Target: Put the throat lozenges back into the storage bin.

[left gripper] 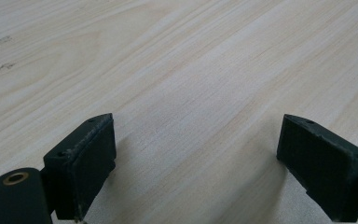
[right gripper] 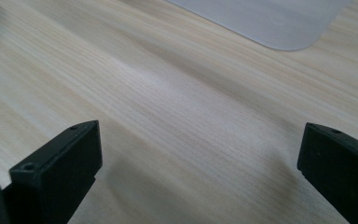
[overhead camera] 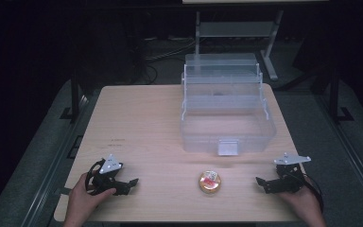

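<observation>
A small round yellow container with a red and white label on top lies on the wooden table near its front edge. Behind it stands a clear plastic box with its tiered lid swung up and back. My left gripper rests at the front left, held in a hand, its jaws pointing right. Across from it at the front right, my right gripper points left toward the container. Both stand open over bare wood, as the left gripper and right gripper views show.
The box's front latch faces me. A corner of the clear box shows at the top of the right gripper view. Beyond the table are a metal stand and cables on a dark floor.
</observation>
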